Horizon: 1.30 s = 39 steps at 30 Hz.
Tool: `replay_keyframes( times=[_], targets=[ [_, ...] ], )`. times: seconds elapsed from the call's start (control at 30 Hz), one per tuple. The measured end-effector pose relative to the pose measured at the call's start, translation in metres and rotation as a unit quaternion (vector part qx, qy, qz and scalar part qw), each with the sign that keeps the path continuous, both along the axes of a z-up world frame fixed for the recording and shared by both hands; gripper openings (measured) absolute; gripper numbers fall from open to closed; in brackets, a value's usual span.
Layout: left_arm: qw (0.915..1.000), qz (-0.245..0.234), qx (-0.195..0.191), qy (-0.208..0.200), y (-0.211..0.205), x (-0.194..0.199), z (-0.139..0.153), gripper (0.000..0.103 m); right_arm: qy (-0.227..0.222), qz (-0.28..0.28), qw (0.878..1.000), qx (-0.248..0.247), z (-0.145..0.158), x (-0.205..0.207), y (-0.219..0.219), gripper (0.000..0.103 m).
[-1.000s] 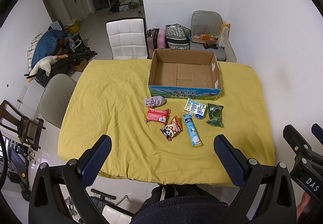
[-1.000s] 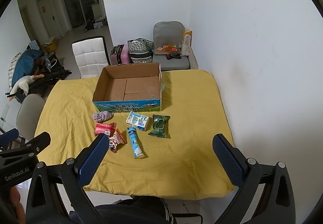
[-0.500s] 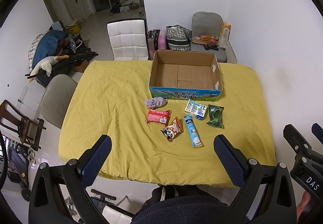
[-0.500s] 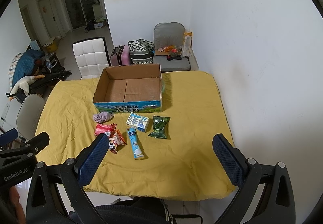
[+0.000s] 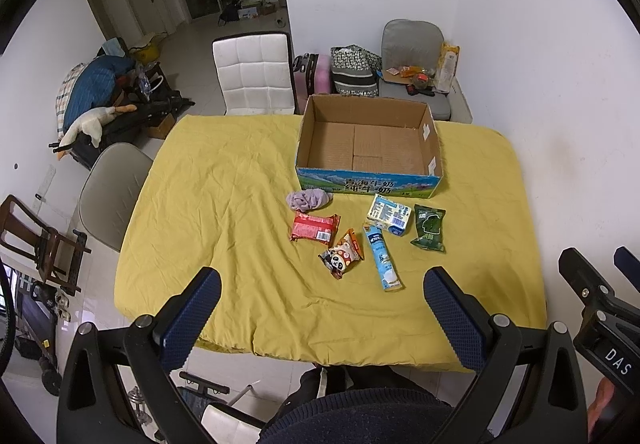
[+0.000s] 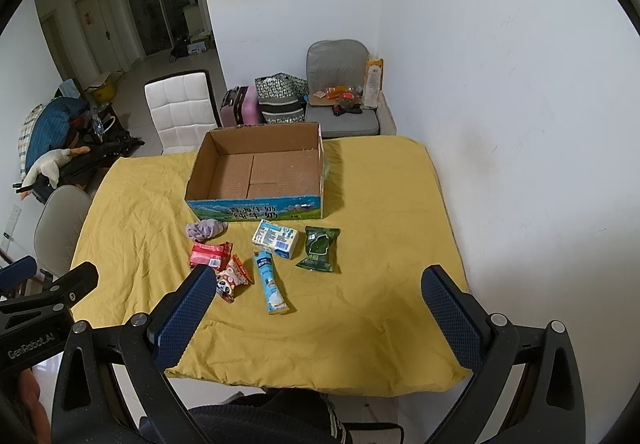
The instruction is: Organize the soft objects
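An open, empty cardboard box (image 5: 370, 148) (image 6: 260, 172) stands on the yellow table cover (image 5: 224, 204) (image 6: 380, 244). In front of it lie a purple cloth (image 5: 308, 199) (image 6: 206, 229), a red packet (image 5: 315, 229) (image 6: 210, 254), a panda snack bag (image 5: 342, 254) (image 6: 232, 280), a blue tube (image 5: 382, 258) (image 6: 270, 280), a white-blue pack (image 5: 389, 214) (image 6: 276, 238) and a green packet (image 5: 429, 228) (image 6: 319, 249). My left gripper (image 5: 320, 314) and right gripper (image 6: 316, 314) are both open and empty, held above the table's near edge, well short of the items.
A white chair (image 5: 254, 74) stands behind the table and a grey chair (image 5: 110, 194) at its left. A grey seat (image 5: 416, 64) with clutter and bags stands by the far wall. The white wall runs along the table's right side.
Both views have shifted only slightly; the box and items sit a touch lower in view. Nothing on the table has moved and both grippers stay open.
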<state>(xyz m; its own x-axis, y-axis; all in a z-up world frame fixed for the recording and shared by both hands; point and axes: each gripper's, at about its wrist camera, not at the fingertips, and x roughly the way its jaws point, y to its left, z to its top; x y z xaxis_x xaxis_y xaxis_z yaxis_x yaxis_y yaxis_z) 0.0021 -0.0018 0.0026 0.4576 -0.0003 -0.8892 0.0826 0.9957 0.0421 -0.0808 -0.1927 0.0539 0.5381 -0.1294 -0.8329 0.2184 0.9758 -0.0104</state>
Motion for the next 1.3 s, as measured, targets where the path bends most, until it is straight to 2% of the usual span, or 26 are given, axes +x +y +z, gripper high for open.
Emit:
replay_keyframes(
  times=[0.17, 0.33, 0.57, 0.63, 0.73, 0.83, 0.9, 1.0, 1.13, 1.23, 1.3],
  targets=[
    [0.9997, 0.019, -0.001, 0.015, 0.001, 0.022, -0.022, 0.103, 0.01, -0.005, 1.0, 0.005, -0.015, 0.012, -0.007, 0.103],
    [0.998, 0.038, 0.01, 0.049, 0.004, 0.062, -0.069, 0.103, 0.046, -0.022, 0.998, 0.028, -0.056, 0.046, -0.03, 0.103],
    [0.9881, 0.06, 0.01, 0.141, 0.009, 0.12, -0.174, 0.103, 0.11, -0.042, 0.992, 0.045, -0.148, 0.11, -0.061, 0.103],
    [0.9871, 0.06, 0.014, 0.148, 0.008, 0.13, -0.199, 0.103, 0.132, -0.045, 0.989, 0.046, -0.182, 0.131, -0.068, 0.103],
    [0.9821, 0.034, 0.011, 0.185, -0.005, 0.147, -0.245, 0.103, 0.167, -0.039, 0.984, 0.056, -0.233, 0.159, -0.075, 0.103],
    [0.9786, -0.008, 0.03, 0.204, -0.02, 0.157, -0.287, 0.103, 0.206, -0.03, 0.976, 0.06, -0.284, 0.185, -0.081, 0.103],
    [0.9731, -0.033, 0.047, 0.223, -0.032, 0.164, -0.314, 0.103, 0.221, -0.02, 0.973, 0.059, -0.315, 0.199, -0.08, 0.103],
    [0.9649, -0.077, 0.066, 0.242, -0.047, 0.17, -0.351, 0.103, 0.245, -0.016, 0.968, 0.057, -0.356, 0.215, -0.08, 0.103],
    [0.9549, -0.11, 0.087, 0.262, -0.058, 0.173, -0.388, 0.102, 0.269, -0.017, 0.961, 0.057, -0.399, 0.229, -0.081, 0.103],
    [0.9465, -0.124, 0.097, 0.282, -0.065, 0.176, -0.414, 0.088, 0.278, -0.023, 0.958, 0.059, -0.423, 0.241, -0.084, 0.103],
    [0.9456, -0.123, 0.099, 0.284, -0.065, 0.179, -0.424, 0.081, 0.28, -0.029, 0.958, 0.064, -0.434, 0.248, -0.086, 0.103]
  ],
)
